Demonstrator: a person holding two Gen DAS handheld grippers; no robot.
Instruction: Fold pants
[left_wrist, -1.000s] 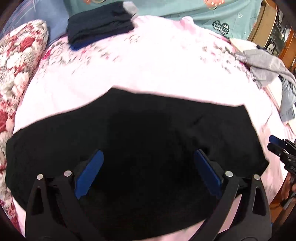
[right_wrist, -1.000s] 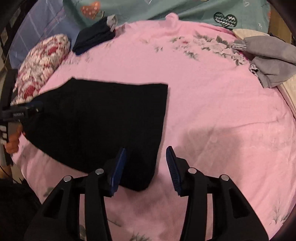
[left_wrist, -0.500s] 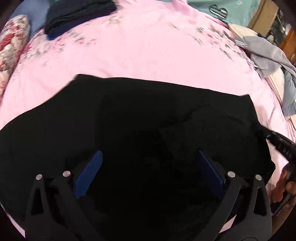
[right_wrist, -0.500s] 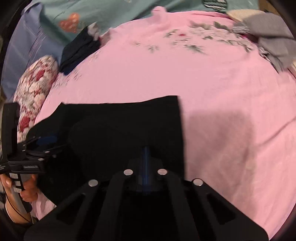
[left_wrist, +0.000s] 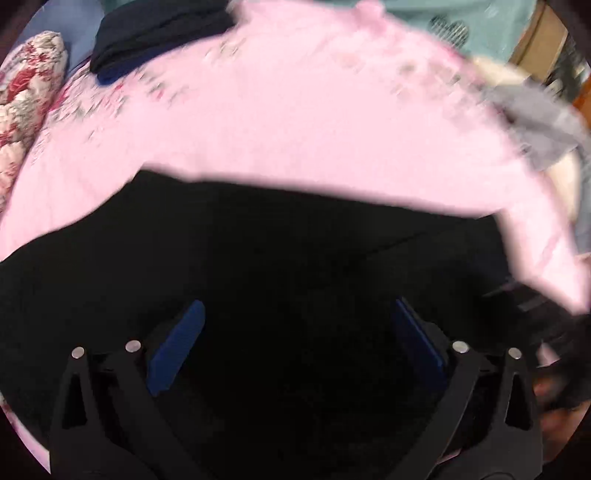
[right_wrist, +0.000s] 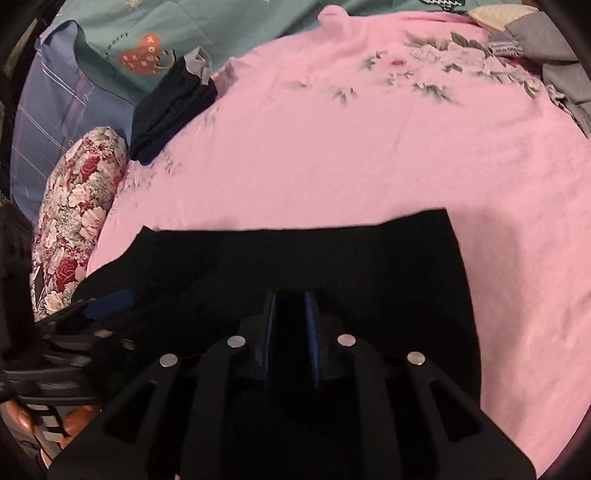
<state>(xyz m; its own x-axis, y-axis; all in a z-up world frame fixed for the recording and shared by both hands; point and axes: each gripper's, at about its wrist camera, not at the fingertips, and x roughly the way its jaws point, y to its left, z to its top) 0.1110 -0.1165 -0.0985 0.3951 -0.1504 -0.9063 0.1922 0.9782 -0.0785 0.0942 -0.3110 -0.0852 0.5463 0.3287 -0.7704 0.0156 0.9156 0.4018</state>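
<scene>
pants (right_wrist: 295, 266): plain black, no pattern to be seen
bed sheet (right_wrist: 332, 155): pink, with grey-green leaves and pale flowers printed toward the upper right of the frame and faintly at its left edge
pillow (right_wrist: 74, 221): cream ground with red and white roses and grey-green leaves
folded clothes (right_wrist: 170, 110): dark navy, almost black, with a light grey cuff at the top
quilt (right_wrist: 110, 44): muted teal, with an orange-brown heart figure marked with small white crosses
blue cover (right_wrist: 48, 122): slate blue with thin pale check lines
grey garment (right_wrist: 561, 74): plain mid grey, upper right of the frame
right gripper (right_wrist: 291, 317): black frame, silver rivets; fingers (right_wrist: 312, 332) lined dark blue
left gripper (left_wrist: 295, 332): black frame, silver rivets; fingers (left_wrist: 177, 347) lined blue
</scene>
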